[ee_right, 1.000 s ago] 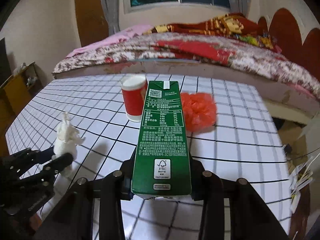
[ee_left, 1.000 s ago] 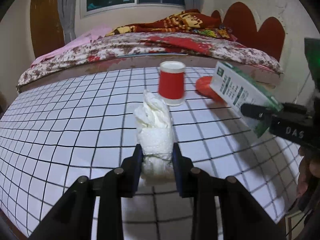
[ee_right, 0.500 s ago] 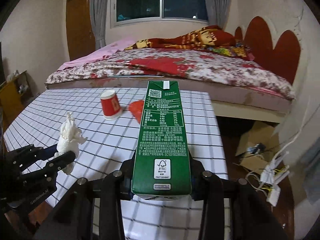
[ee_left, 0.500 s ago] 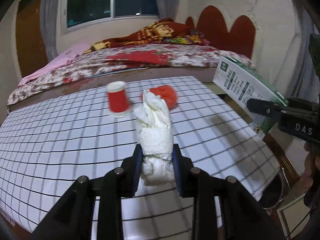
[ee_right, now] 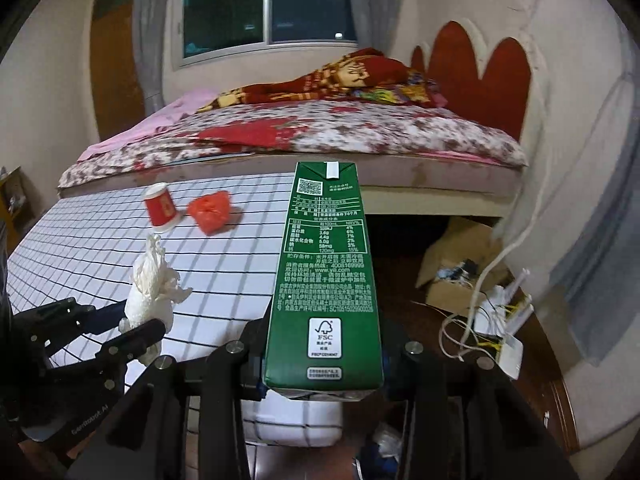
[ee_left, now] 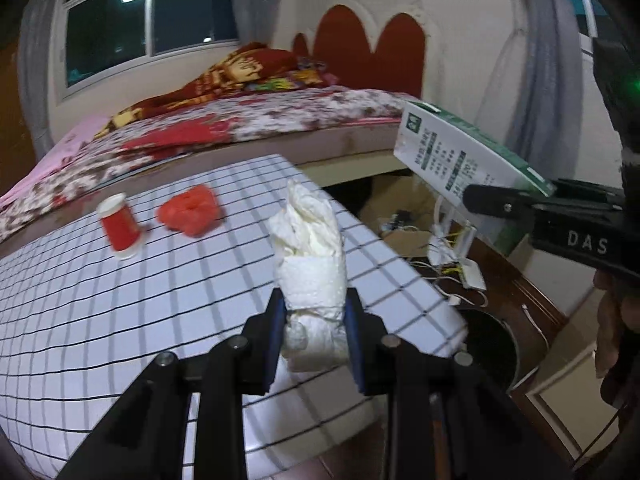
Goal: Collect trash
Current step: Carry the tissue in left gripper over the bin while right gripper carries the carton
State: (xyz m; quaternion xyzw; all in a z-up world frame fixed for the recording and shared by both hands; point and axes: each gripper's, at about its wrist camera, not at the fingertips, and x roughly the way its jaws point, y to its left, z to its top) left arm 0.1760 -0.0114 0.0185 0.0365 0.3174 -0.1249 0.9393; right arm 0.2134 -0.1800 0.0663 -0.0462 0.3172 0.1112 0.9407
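white crumpled tissue (ee_left: 310,276) is what we hold nearest, clamped between the two pads of our left hand-held gripper (ee_left: 314,334); its long axis stands upright, the loose end pointing up and a little away from us. our left hand-held gripper is level and hangs above the right corner of the bench (ee_left: 120,320), which carries a checked cloth. just below and to the right of that corner, on the floor, we see the dark round opening of a bin (ee_left: 490,346), only partly visible. this is the relation we think matters: the bin lies down and to the right of the tissue, near, so we judge the next move is a short shift right and a release.

our right hand-held gripper (ee_right: 322,364) is closed on a green carton (ee_right: 326,272), whose long axis runs forward along the fingers. it is already past the bench edge, above the floor, so we judge it also near the bin, though the bin does not show in its own view.

farther away, a red cup (ee_left: 120,230) and an orange crumpled bag (ee_left: 190,210) stand on the bench, just beside each other, not yet collected. behind them is the bed (ee_right: 320,136).
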